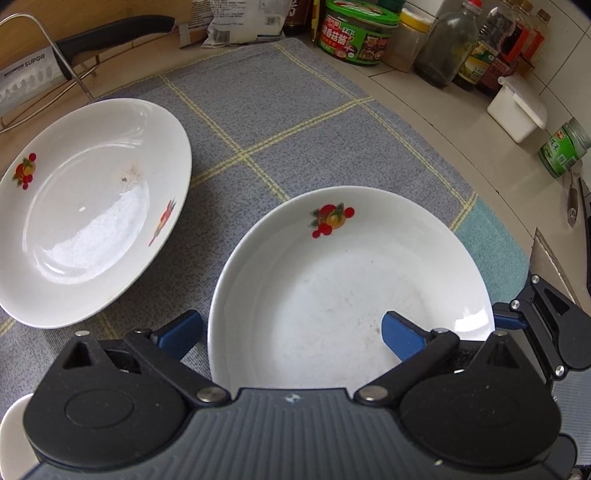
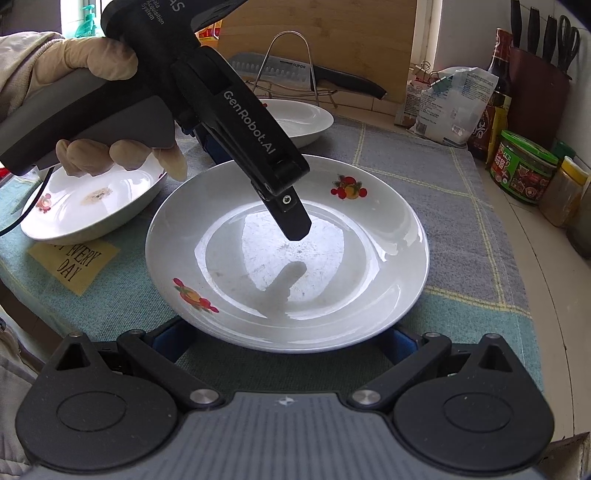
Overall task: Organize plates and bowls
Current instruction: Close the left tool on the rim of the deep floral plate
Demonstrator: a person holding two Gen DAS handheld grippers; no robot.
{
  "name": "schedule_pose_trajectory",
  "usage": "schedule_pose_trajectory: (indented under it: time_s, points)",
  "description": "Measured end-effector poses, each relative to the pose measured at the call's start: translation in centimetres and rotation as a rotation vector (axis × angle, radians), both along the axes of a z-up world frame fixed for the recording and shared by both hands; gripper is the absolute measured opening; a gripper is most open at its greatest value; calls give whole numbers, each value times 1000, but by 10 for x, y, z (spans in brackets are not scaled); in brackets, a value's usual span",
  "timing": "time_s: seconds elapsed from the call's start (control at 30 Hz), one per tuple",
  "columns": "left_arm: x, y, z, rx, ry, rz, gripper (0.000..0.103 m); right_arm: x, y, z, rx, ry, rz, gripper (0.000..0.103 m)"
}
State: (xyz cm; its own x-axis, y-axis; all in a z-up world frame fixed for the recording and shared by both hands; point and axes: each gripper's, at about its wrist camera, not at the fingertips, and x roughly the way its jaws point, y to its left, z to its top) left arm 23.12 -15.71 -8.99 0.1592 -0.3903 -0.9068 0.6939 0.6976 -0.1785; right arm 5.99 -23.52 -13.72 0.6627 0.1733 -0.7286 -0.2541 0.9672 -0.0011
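Observation:
A white plate with fruit prints [image 1: 351,288] lies on the grey checked cloth, seen from the left wrist view with my left gripper [image 1: 291,334] open over its near rim: the left finger is outside the rim, the right finger over the inside. The same plate [image 2: 332,266] fills the right wrist view, where my right gripper [image 2: 286,341] is open at its near edge, fingertips mostly hidden under the rim. A second white plate [image 1: 88,210] lies to the left, also visible at the back in the right wrist view [image 2: 303,120]. A third plate [image 2: 92,206] lies at left.
A knife rack with a cleaver [image 1: 44,74] stands at the back left. Jars and sauce bottles [image 1: 354,33] line the back and right counter. A white box [image 1: 517,110] and a green jar [image 1: 563,151] stand at right. The cloth [image 1: 258,122] covers the counter.

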Motion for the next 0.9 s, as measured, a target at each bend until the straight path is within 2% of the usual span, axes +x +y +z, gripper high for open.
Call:
schedule_pose_trajectory:
  time_s: [0.4, 0.73, 0.9]
  points:
    - [8, 16, 3, -78, 50, -35, 102, 0, 1, 0, -3, 10, -16, 103]
    - [-1, 10, 2, -24, -3, -140, 102, 0, 2, 1, -4, 11, -23, 103]
    - [5, 14, 2, -40, 21, -165, 102, -4, 0, 0, 4, -12, -16, 103]
